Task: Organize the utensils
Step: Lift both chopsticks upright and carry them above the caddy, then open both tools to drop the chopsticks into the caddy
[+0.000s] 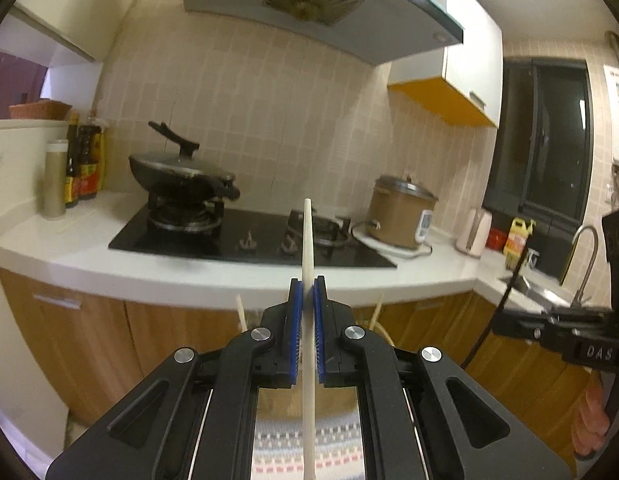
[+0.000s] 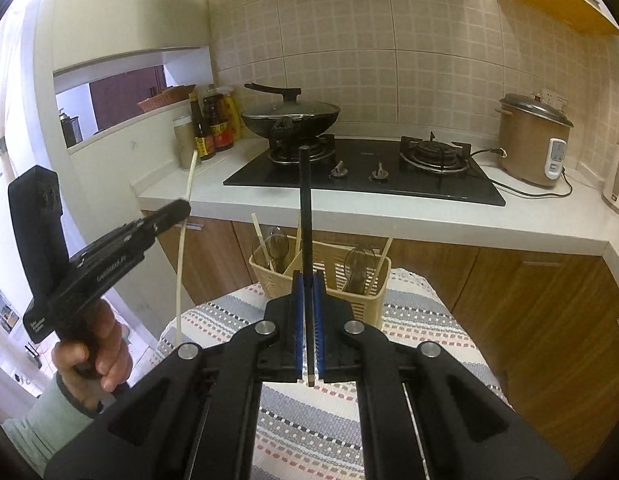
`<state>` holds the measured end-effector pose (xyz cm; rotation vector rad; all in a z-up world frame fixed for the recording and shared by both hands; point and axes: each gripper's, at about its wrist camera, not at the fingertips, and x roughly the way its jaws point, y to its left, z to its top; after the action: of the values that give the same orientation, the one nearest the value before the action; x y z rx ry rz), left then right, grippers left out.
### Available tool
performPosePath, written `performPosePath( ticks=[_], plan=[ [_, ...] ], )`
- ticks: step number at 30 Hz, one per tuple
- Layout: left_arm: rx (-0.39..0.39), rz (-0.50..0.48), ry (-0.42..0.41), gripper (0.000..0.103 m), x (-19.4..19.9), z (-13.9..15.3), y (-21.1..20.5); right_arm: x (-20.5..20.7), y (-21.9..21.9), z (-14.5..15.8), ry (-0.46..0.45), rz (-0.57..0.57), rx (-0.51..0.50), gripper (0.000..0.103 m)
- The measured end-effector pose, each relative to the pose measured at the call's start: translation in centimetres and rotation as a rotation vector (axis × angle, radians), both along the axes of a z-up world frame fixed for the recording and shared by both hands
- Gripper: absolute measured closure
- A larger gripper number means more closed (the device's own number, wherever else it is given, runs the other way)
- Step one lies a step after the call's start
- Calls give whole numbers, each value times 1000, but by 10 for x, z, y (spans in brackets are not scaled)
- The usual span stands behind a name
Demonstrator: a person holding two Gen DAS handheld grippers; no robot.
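My left gripper is shut on a cream chopstick that stands upright between the blue pads. It also shows in the right wrist view, held by the left gripper at the left. My right gripper is shut on a black chopstick, upright, just in front of a cream utensil caddy. The caddy stands on a striped cloth and holds clear spoons and pale chopsticks. In the left wrist view the caddy is hidden behind my fingers; only chopstick tips show.
A white counter runs behind the caddy with a black gas hob, a lidded wok, sauce bottles and a brown rice cooker. Wooden cabinets sit below. A sink and tap lie at the right.
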<state>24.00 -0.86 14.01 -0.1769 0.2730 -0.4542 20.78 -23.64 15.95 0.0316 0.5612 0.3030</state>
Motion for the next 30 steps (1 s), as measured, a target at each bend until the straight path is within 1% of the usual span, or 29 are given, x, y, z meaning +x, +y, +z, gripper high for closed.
performPosePath(
  ticks=[3,6,13,16,19,22,25,30],
  plan=[
    [-28,2,-38,99,11,7,1,7,-2,3,-6,-4,2,100],
    [-37,3,-76,99,22,13,-2,17,-5,10,-15,-10,9,100],
    [-9,4,-156,99,48,24,-21,45,-15,32,-49,-30,17,100],
    [9,23,-195,99,60,26,-30,57,-20,42,-62,-44,18,100],
    [-1,29,-205,99,72,23,-31,67,-22,48,-77,-59,-2,100],
    [-33,28,-200,99,87,18,-28,78,-25,48,-78,-69,-16,100],
    [-68,27,-195,99,101,11,-24,88,-26,41,-69,-75,-16,100],
    [-73,43,-213,99,109,-2,-22,104,-29,28,-59,-89,-21,100]
  ],
)
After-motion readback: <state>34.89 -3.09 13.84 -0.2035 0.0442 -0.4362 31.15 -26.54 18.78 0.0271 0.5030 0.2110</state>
